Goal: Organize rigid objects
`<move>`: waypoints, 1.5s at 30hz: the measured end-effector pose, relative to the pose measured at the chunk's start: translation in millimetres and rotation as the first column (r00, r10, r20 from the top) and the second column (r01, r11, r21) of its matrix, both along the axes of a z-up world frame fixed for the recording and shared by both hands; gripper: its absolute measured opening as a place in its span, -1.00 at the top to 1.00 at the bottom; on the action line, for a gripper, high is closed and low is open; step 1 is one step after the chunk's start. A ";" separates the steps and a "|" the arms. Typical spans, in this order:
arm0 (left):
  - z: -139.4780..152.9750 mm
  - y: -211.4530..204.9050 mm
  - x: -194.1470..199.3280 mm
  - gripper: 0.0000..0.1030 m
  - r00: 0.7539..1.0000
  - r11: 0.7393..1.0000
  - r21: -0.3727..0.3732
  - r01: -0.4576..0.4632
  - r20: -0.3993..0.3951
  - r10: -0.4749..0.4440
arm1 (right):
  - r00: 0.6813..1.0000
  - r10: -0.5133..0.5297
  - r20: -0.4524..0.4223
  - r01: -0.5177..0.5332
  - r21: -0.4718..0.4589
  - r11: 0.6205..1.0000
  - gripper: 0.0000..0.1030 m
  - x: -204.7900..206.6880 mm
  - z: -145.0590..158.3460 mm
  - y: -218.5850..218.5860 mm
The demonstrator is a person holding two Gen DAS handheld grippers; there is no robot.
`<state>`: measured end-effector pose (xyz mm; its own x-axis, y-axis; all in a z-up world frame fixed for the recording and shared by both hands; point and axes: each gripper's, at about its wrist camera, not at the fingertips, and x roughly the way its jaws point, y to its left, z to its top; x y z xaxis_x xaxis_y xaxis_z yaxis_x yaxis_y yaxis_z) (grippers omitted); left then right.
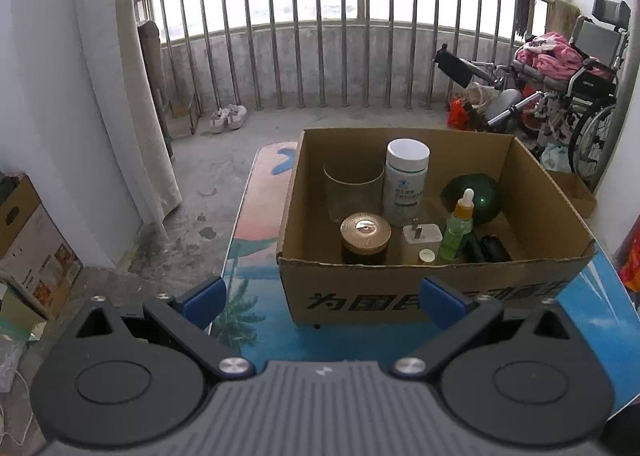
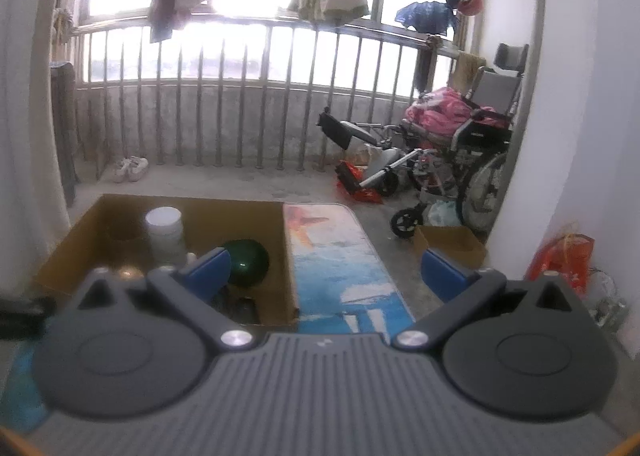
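On a table [image 1: 256, 340] printed with a blue seaside scene, the left wrist view shows an open cardboard box [image 1: 432, 292] with black characters along its near wall. The left gripper [image 1: 324, 302] hangs just short of that wall, its blue-tipped fingers [image 1: 206, 298] spread wide with nothing between them. Inside the box stand a clear glass cup [image 1: 352, 192] and a tall white bottle [image 1: 406, 182] toward the back, side by side. A dark jar with a gold lid [image 1: 365, 236] sits at the near left, a small white box [image 1: 422, 242] beside it, then a green dropper bottle [image 1: 458, 226] upright. A dark green ball [image 1: 478, 196] rests behind the dropper, and black cylinders [image 1: 490, 248] lie at the near right. Beyond are a metal railing [image 1: 320, 36] and a wheelchair [image 1: 576, 96].

From the right wrist view, somewhat blurred, the right gripper [image 2: 324, 270] is held over the table's right part [image 2: 340, 264], fingers [image 2: 442, 272] wide apart and empty. The cardboard box [image 2: 286, 256] lies to its left, with the white bottle [image 2: 164, 232] and green ball [image 2: 246, 262] visible inside.
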<state>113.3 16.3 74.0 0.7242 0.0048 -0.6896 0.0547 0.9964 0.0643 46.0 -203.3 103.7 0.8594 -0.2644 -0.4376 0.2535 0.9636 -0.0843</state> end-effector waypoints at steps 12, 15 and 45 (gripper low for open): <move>-7.6 -0.3 16.2 -1.00 0.998 1.000 -0.013 0.009 -0.058 -0.010 | 0.987 0.146 -0.072 -0.138 0.102 0.985 -0.99 26.7 -14.9 19.5; -10.9 -1.9 21.4 -1.00 0.997 1.000 -0.011 0.011 -0.077 -0.011 | 0.972 0.208 -0.106 -0.186 0.185 0.965 -0.99 37.5 -25.4 20.3; -25.9 -23.3 43.9 -0.99 0.989 0.997 -0.024 0.068 -0.129 -0.070 | 0.919 0.280 -0.277 -0.184 0.328 0.927 -0.98 87.2 -78.3 18.2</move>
<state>157.2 -6.9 48.2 0.6271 -0.0567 -0.7769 0.1300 0.9910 0.0325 133.2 -185.1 25.4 0.6863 0.1056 -0.7196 0.0263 0.9851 0.1697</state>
